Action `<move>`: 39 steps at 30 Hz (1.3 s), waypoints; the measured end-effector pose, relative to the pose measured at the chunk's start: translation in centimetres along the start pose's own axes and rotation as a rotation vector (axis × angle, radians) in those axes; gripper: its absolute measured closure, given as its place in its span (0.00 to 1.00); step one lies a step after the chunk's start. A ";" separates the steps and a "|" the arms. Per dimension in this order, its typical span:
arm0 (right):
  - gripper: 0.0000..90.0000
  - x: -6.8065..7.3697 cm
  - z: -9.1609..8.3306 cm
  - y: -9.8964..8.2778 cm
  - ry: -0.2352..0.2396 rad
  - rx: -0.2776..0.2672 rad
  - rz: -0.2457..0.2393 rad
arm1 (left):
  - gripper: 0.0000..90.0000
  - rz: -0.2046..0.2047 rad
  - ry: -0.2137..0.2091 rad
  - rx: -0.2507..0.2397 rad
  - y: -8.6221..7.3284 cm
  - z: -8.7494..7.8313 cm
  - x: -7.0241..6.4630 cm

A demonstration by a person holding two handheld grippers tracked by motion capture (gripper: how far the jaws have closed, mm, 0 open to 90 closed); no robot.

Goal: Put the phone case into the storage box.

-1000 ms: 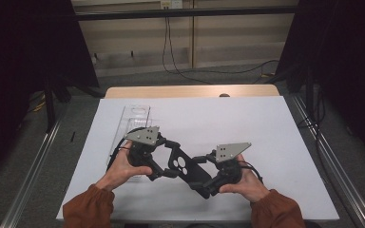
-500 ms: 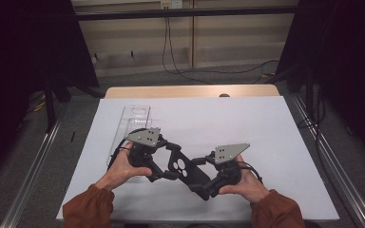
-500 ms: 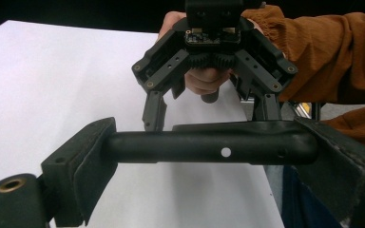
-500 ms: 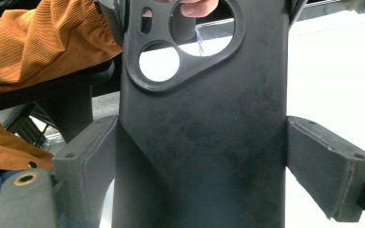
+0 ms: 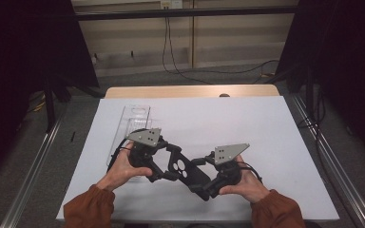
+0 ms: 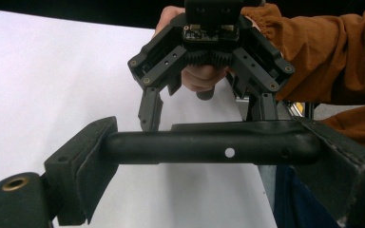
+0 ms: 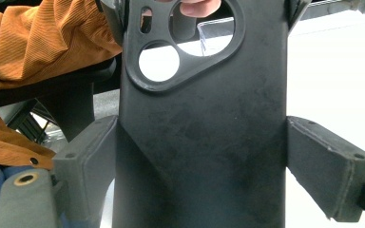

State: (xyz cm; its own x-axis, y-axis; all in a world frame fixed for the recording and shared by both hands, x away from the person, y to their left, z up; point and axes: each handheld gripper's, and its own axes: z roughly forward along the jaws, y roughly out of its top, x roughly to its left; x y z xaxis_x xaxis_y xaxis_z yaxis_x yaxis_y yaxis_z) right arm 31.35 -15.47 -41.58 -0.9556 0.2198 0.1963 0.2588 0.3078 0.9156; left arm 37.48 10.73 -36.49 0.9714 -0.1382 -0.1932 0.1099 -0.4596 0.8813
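A clear plastic tray (image 5: pixel 129 124) lies on the white table (image 5: pixel 275 128) towards its left edge, its long axis running from near edge to far edge, partly under the left hand (image 5: pixel 122 167). The left gripper (image 5: pixel 164 167) points rightward and toward the near edge; its jaws are closed on a rod-like bar of a black frame part (image 5: pixel 183 167), and in the left gripper view that bar (image 6: pixel 209 147) lies crosswise between the two pads, gripped at both ends. The part spans the gap between the hands, its long axis slanting from the left gripper down toward the near edge, held above the table's near middle. The right gripper (image 5: pixel 208 184) points leftward, jaws spread wide around the part's broad flat end (image 7: pixel 199 133), pads against its sides. Both hands are equally near, so my judgement is that any coming move depends on keeping the two grips in line along that slanted axis.
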 end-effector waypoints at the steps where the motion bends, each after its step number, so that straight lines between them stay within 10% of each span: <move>1: 0.15 0.0 0.0 0.0 0.000 -0.001 0.001 | 0.13 -0.001 -0.001 -0.004 0.0 0.0 0.0; 39: 0.15 -0.1 0.0 0.1 -0.019 -0.002 -0.020 | 0.16 -0.034 0.002 -0.005 0.1 -0.1 0.0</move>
State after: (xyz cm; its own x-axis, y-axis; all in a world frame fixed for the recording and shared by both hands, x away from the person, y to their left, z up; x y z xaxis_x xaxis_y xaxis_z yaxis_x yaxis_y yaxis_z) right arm 31.46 -15.47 -41.52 -0.9579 0.2307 0.1710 0.2390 0.3106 0.9200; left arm 37.54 10.75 -36.40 0.9674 -0.1211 -0.2225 0.1440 -0.4596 0.8764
